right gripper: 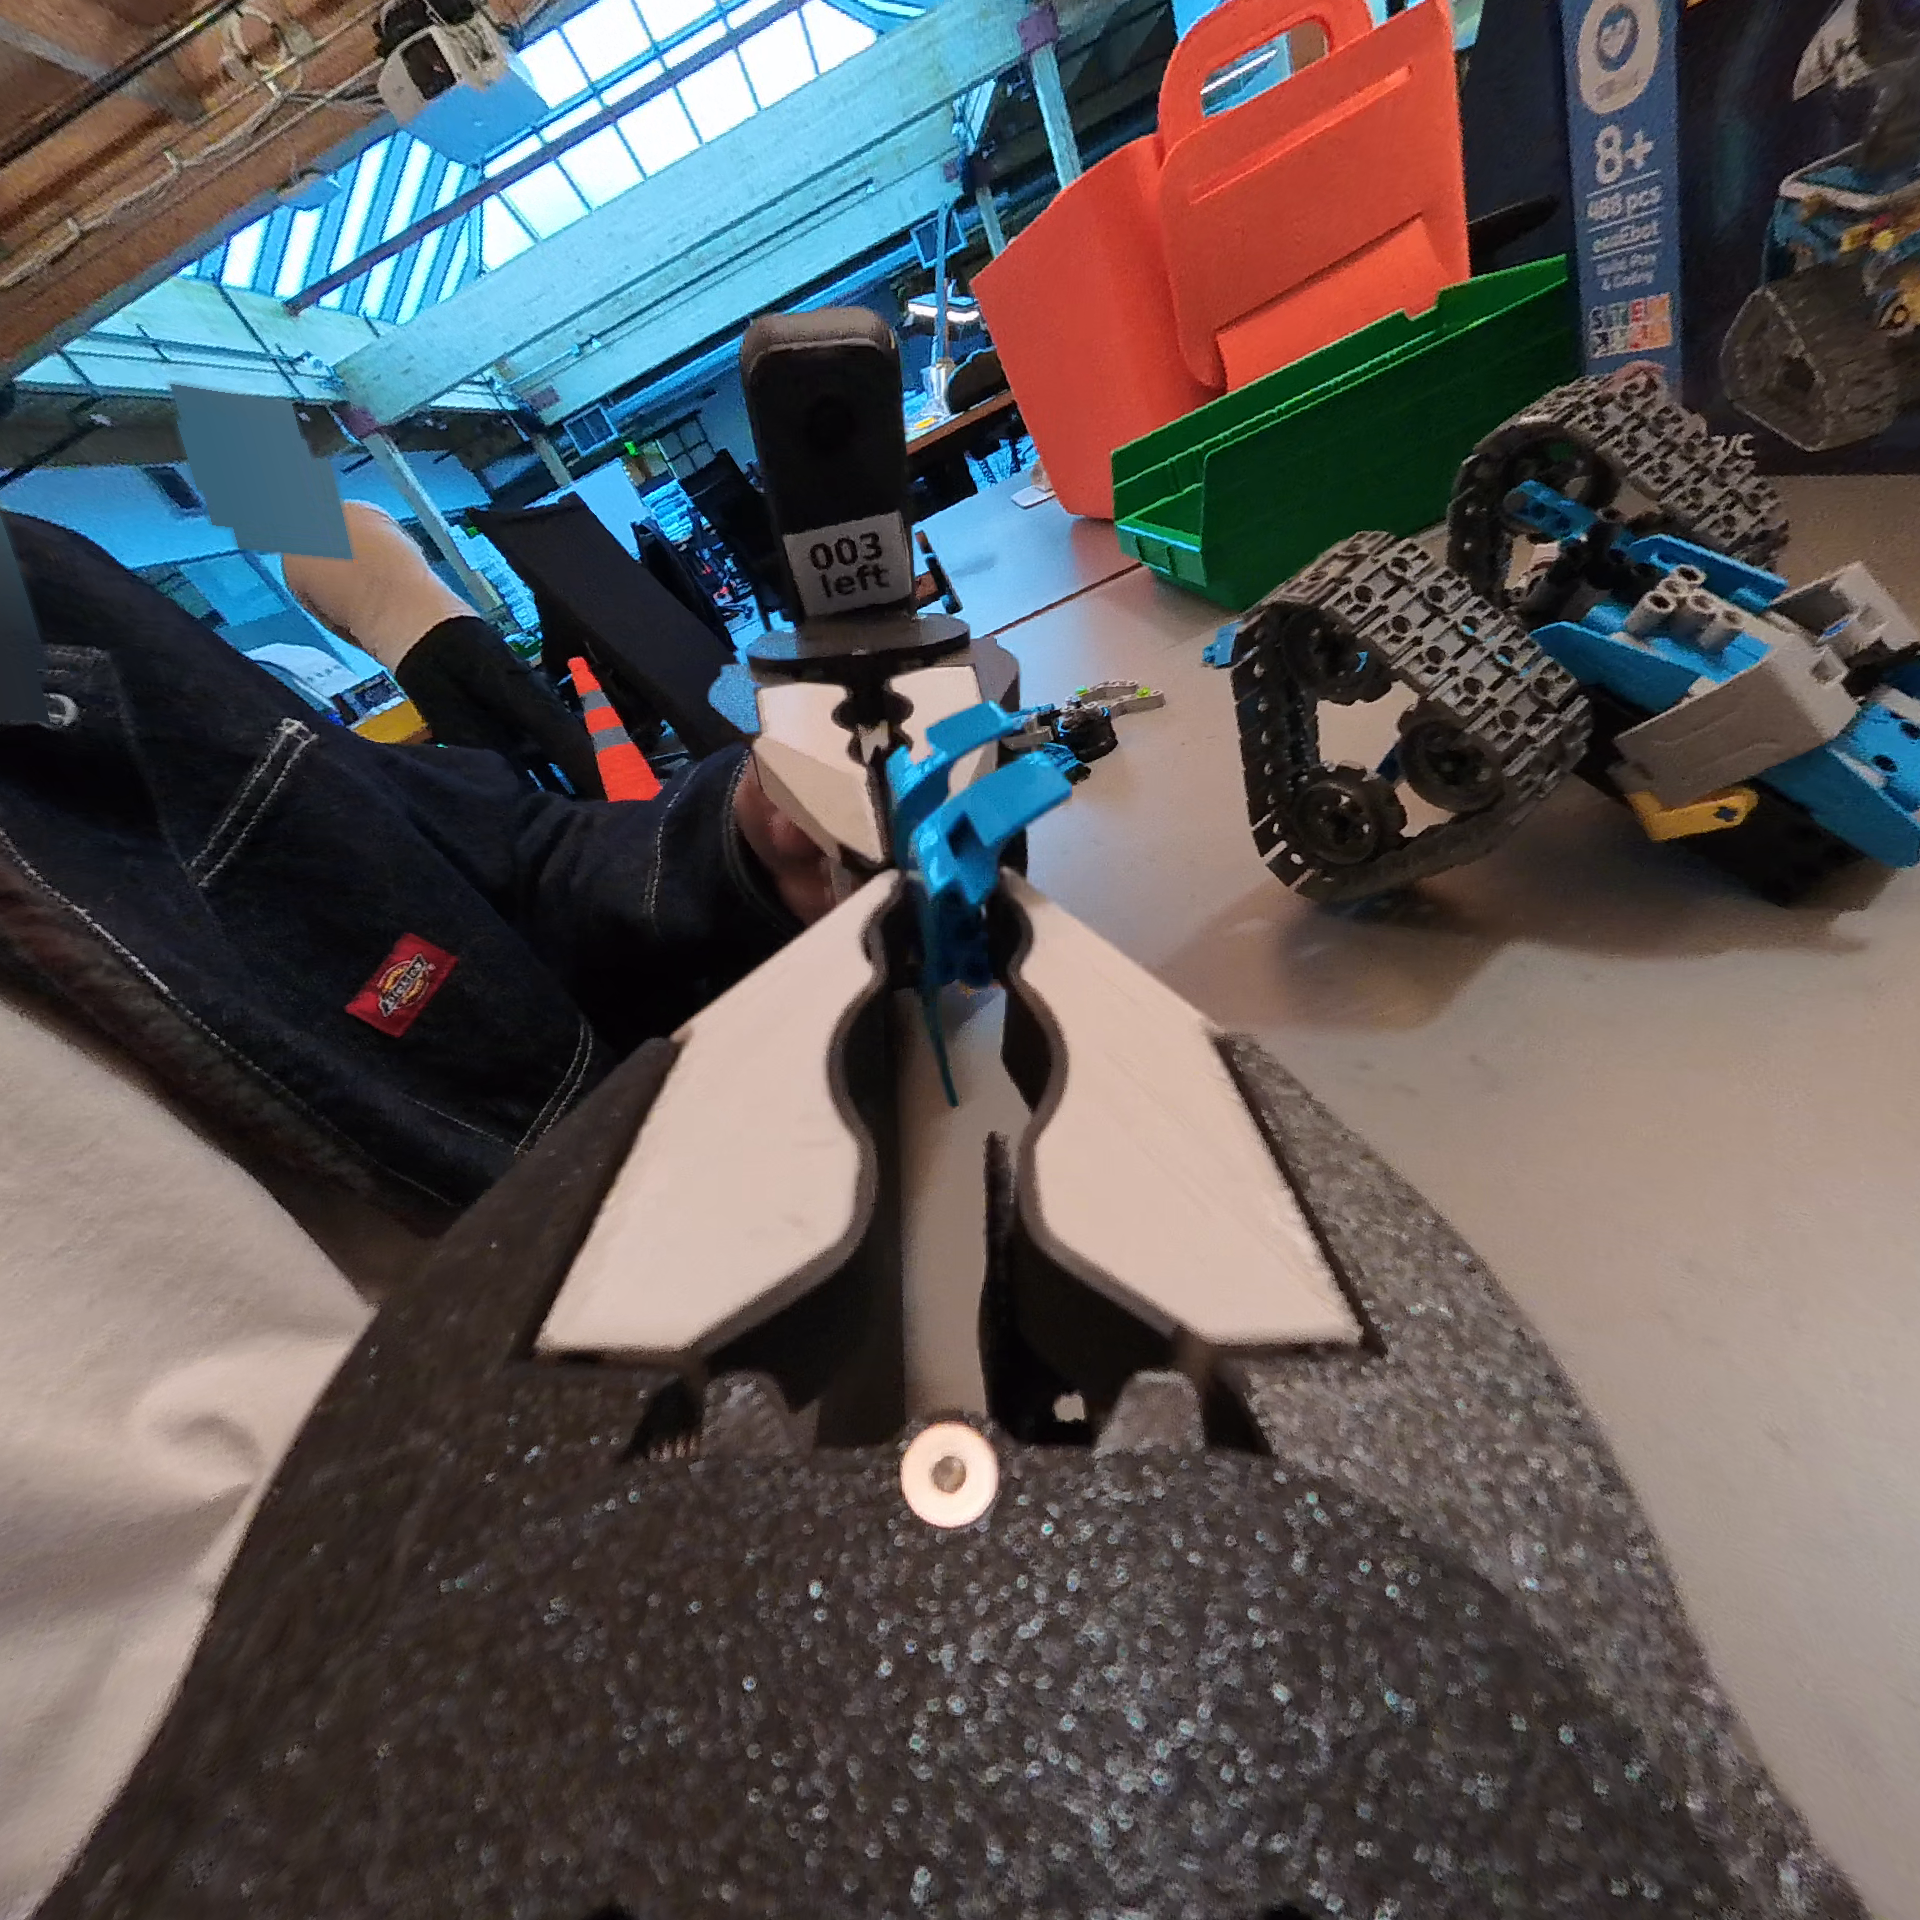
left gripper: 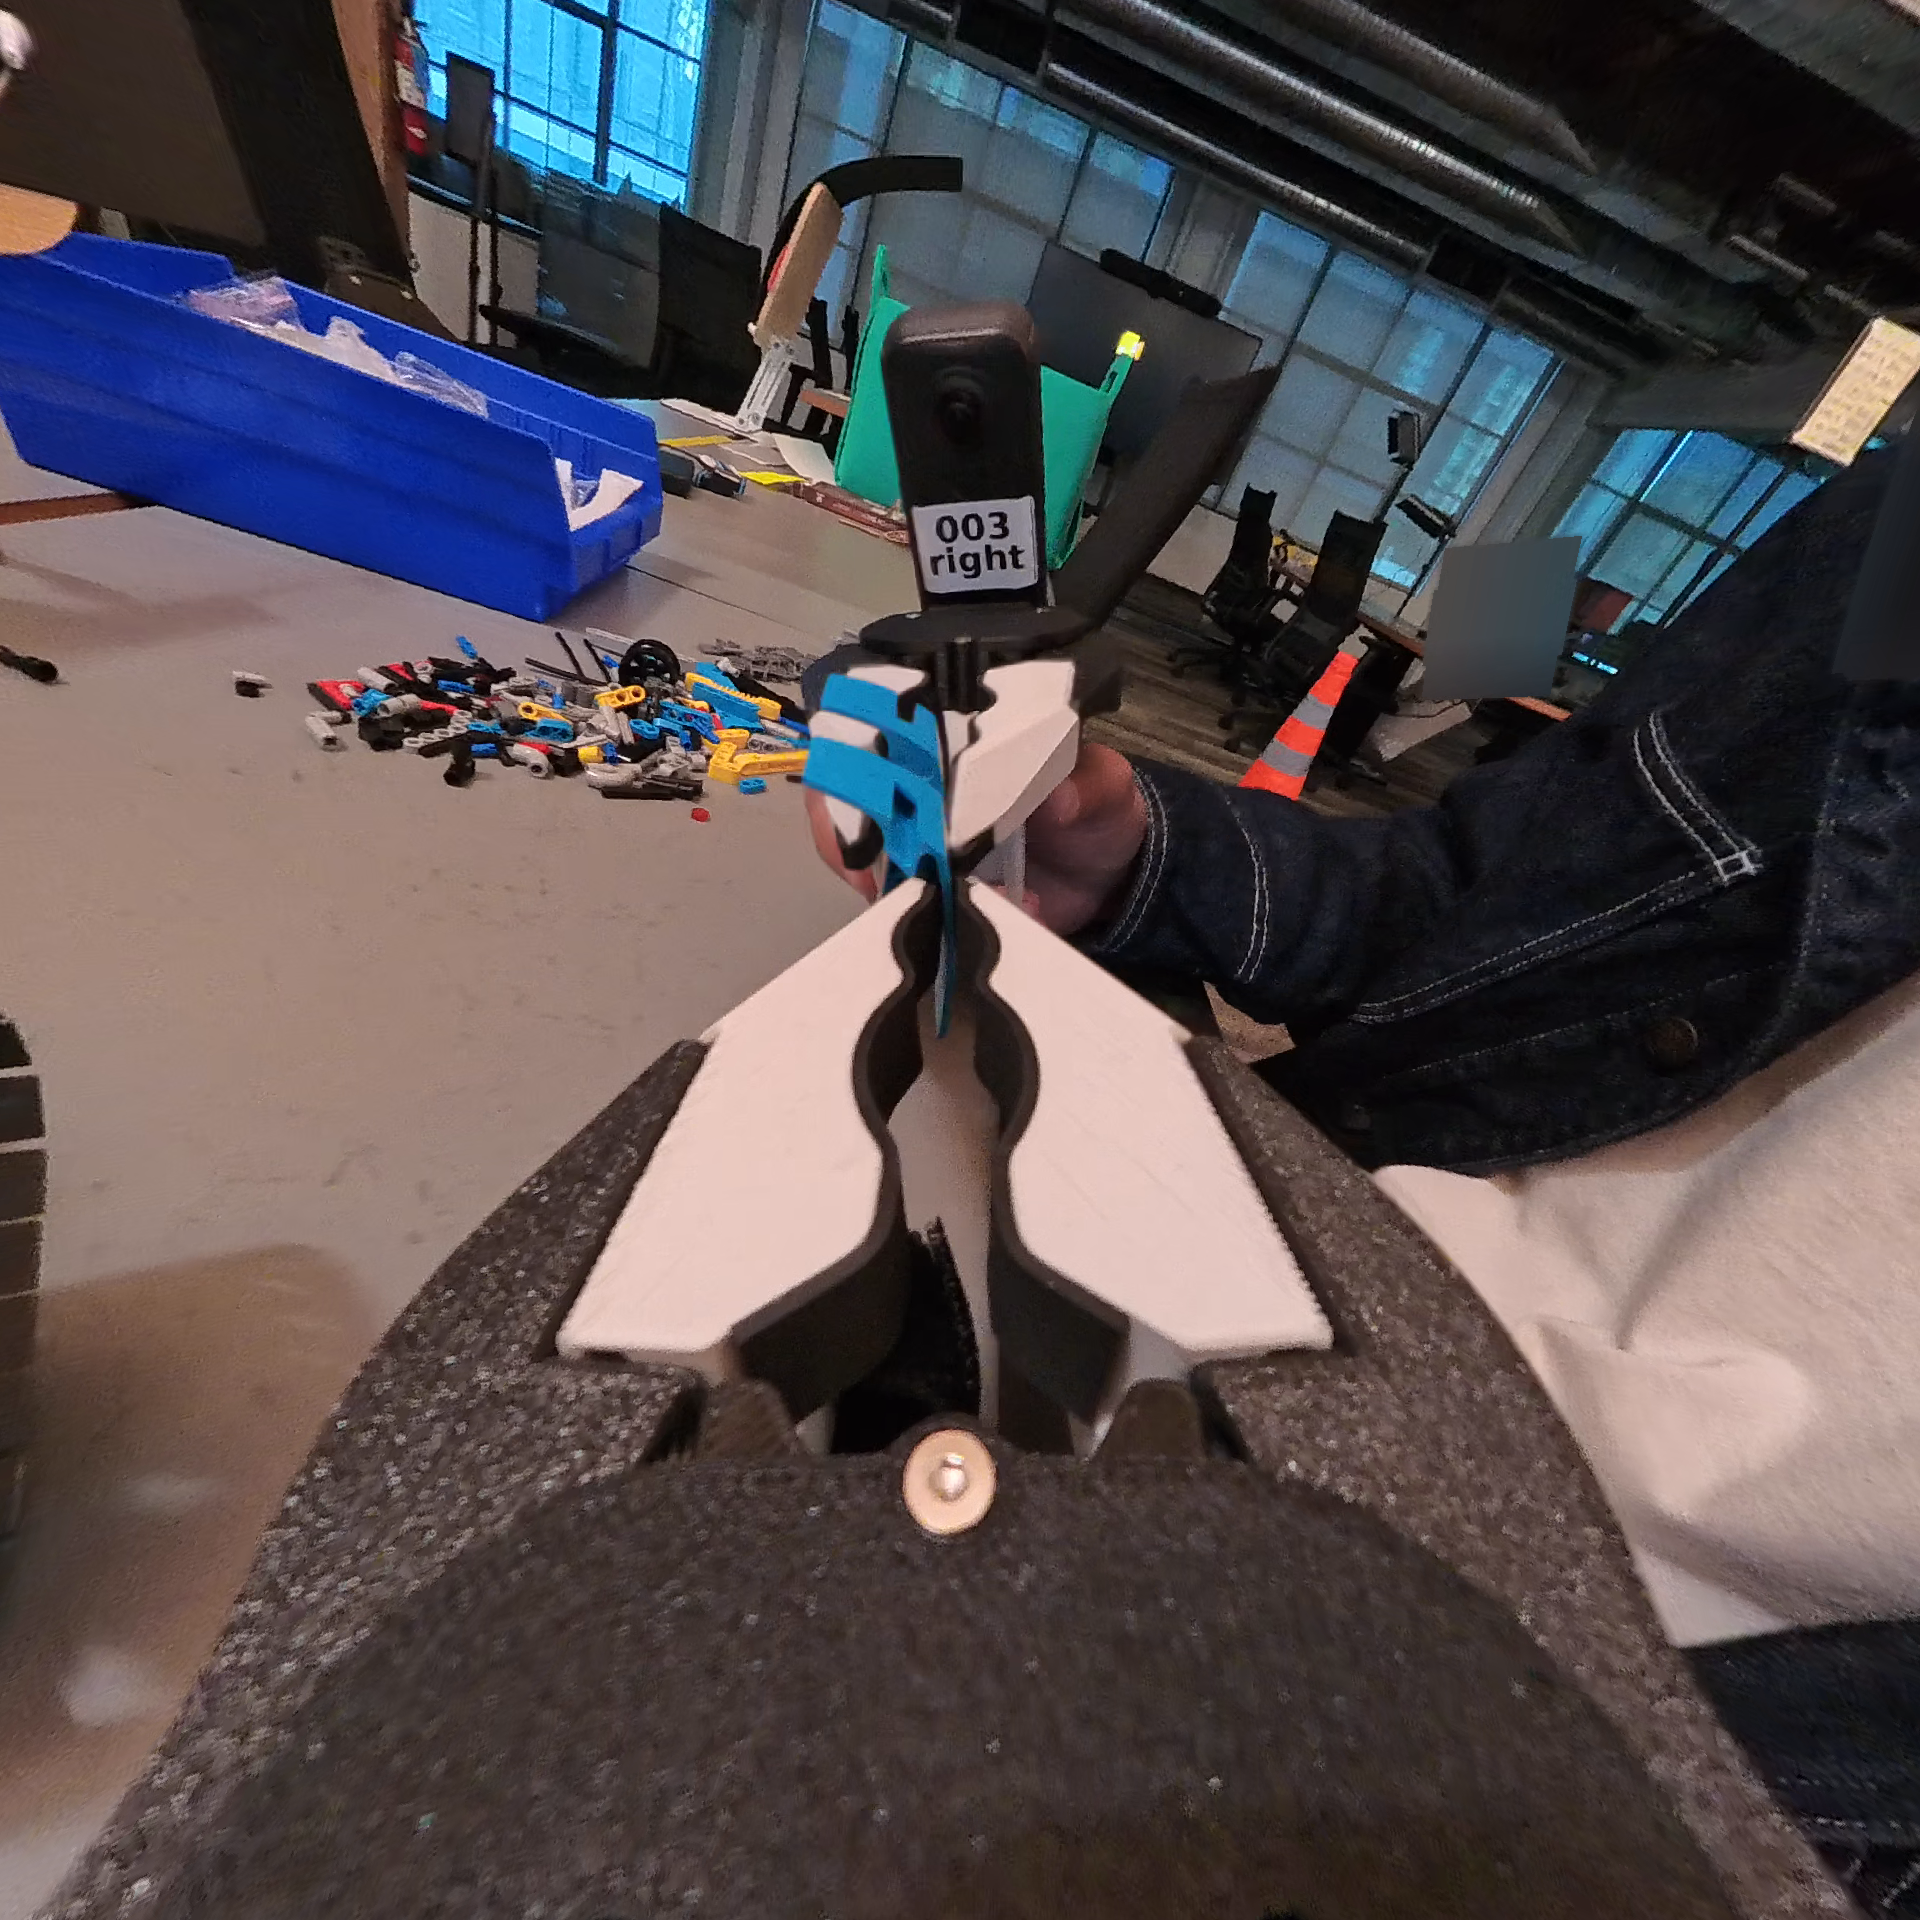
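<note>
My left gripper and my right gripper face each other tip to tip above a grey table. Both are shut on one blue plastic construction piece with curved fins, which hangs between them off the table. In the left wrist view a thin blue plate of it runs between my pads. In the right wrist view the blue piece sticks up from my fingertips. The right gripper shows beyond it in the left wrist view, held by a hand. The left gripper shows likewise in the right wrist view.
A pile of small loose construction pieces lies on the table, with a blue bin behind it. A tracked blue and grey vehicle model stands to the right, with a green bin, an orange bag and a printed box behind. My two grippers' fingertips are within a few centimetres of each other.
</note>
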`<control>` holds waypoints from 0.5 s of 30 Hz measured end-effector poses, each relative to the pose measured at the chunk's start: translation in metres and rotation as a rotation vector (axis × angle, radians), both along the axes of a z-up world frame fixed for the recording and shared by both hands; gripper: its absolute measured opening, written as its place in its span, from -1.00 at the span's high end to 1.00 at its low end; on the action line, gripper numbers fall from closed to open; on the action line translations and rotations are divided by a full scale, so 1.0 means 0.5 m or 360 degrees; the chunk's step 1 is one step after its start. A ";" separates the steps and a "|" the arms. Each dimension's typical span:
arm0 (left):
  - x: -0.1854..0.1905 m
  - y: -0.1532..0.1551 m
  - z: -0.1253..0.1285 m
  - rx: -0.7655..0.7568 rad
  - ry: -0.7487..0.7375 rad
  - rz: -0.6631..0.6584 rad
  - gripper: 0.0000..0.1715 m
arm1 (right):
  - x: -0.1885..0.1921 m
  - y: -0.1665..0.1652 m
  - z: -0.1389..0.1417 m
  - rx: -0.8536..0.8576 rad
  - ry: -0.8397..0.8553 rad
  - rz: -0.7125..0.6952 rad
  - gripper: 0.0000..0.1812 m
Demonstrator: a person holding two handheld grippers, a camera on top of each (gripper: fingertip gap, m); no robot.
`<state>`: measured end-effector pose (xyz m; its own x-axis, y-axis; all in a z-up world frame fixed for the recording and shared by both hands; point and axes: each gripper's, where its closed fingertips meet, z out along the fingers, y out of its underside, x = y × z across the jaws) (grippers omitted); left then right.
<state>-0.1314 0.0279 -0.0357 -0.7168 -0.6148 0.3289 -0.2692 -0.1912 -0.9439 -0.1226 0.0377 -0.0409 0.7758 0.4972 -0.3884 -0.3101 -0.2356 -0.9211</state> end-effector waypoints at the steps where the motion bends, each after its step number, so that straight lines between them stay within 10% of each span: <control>1: 0.001 0.001 0.000 -0.0011 0.0005 0.0000 1.00 | 0.000 0.000 -0.001 0.0002 -0.0048 -0.0009 0.88; 15: -0.005 0.009 -0.062 0.0366 0.0056 0.0005 1.00 | -0.001 0.005 -0.083 -0.0300 -0.0328 -0.0009 0.84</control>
